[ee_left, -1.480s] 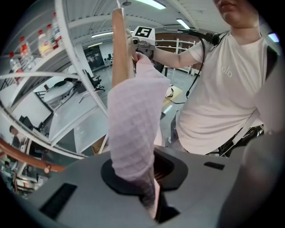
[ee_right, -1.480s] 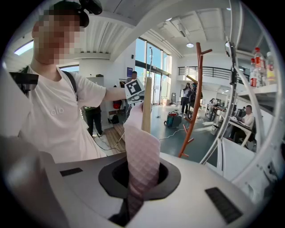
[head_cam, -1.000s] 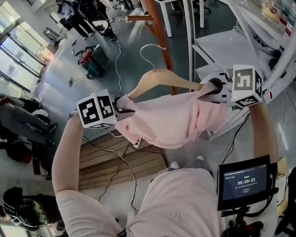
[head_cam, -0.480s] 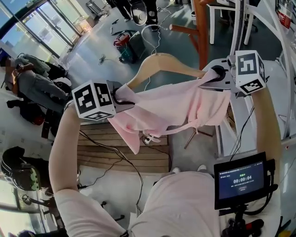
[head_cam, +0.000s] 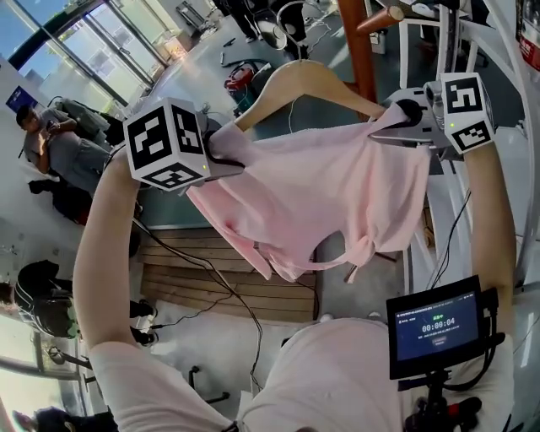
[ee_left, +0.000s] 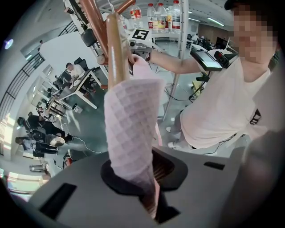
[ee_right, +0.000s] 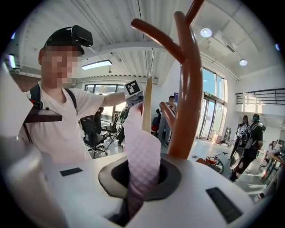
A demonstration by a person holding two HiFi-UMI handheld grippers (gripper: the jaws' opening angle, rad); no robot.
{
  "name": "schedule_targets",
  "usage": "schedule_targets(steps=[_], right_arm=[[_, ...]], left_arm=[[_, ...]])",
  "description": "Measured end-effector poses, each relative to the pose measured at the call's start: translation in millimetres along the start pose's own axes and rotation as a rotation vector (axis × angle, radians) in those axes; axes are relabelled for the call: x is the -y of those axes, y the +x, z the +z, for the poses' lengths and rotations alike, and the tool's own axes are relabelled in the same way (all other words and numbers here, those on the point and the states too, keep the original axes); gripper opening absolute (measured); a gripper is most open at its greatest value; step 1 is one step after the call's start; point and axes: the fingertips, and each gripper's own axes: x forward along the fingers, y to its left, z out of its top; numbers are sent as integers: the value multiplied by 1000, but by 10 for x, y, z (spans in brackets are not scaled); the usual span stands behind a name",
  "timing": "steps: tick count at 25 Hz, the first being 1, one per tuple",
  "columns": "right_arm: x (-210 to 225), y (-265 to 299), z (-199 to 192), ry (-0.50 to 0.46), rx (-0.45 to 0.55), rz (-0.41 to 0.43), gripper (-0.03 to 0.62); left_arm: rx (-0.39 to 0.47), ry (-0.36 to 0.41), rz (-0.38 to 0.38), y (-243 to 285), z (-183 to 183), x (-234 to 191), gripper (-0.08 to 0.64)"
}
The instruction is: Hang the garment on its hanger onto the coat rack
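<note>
The garment (head_cam: 321,194) and hanger (head_cam: 295,80) have risen toward the coat rack (head_cam: 359,42), left tongs (head_cam: 221,152) and right tongs (head_cam: 390,126) clamping its fabric

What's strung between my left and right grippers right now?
The pink garment, draped on the wooden hanger, spans from the left gripper to the right gripper, each shut on one shoulder end. The head view shows it.

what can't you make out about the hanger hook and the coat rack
Thin metal hook: head view, too thin to trace; reach to a peg unclear.
Brown wooden coat rack: lower part hidden behind the pink waffle garment.
Light wooden hanger ends: under fabric, both gripper views.
</note>
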Motion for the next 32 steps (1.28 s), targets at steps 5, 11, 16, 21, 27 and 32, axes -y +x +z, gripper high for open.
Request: schedule_targets(steps=[5,11,16,21,27,32], right_arm=[[-17,-28,-69,7,25,-23,17],[2,-51,-233,30,39,-47,17],[9,14,-355,56,43,-56,17],[-18,62,-565,82,48,-64,17],[50,83,-601,60,24,-88,17],[131,54,-605,33,26,-125,20]], left_arm=[[-12,19,-16,28,45,-7,46],[-32,37,-33,157,89,-76,46],[-41,41,-49,275,40,-123,46],[-39,41,-69,471,22,-120,46],[-14,14,-46,509,5,-207,46],[5,6,19,539,30,-328,66]])
